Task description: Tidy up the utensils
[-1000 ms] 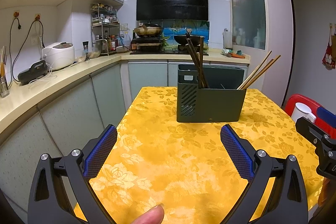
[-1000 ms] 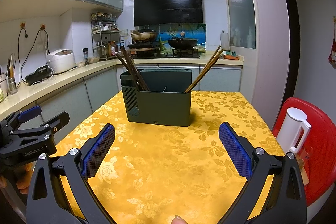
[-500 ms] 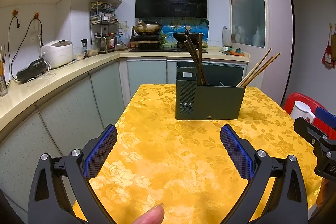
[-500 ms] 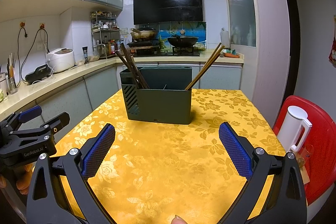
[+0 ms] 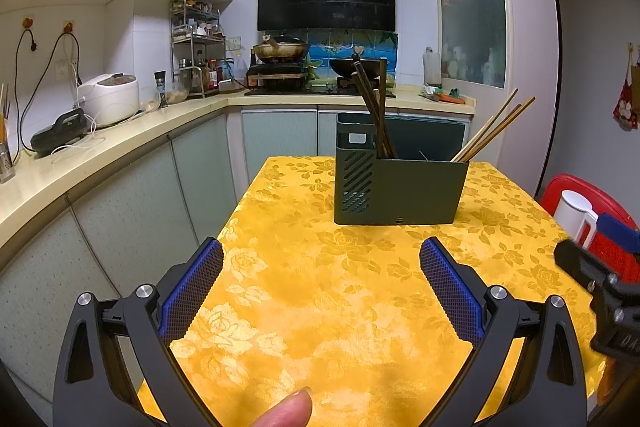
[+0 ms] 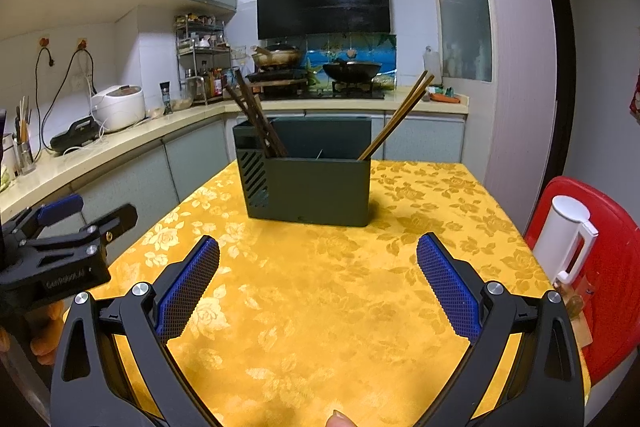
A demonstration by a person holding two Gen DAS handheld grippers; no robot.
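A dark green utensil holder [image 5: 400, 193] [image 6: 308, 187] stands on the yellow floral tablecloth. Dark chopsticks [image 5: 370, 103] [image 6: 256, 119] lean in its left compartment. Light wooden chopsticks [image 5: 494, 129] [image 6: 396, 119] lean out of its right end. My left gripper [image 5: 320, 291] hovers open over the near part of the table, well short of the holder, with nothing between its blue pads. My right gripper [image 6: 318, 287] is likewise open and empty, facing the holder from the near right.
The table [image 5: 320, 307] reaches to the kitchen counter [image 5: 100, 151] on the left. A white kettle [image 6: 564, 239] rests on a red stool [image 6: 616, 267] at the right. A fingertip [image 5: 286, 407] shows at the bottom edge. The stove with pans [image 5: 280, 55] is at the back.
Both grippers have drawn back and risen slightly, so the holder looks a bit farther off. Jaws stay open. The chopsticks and holder have not moved.
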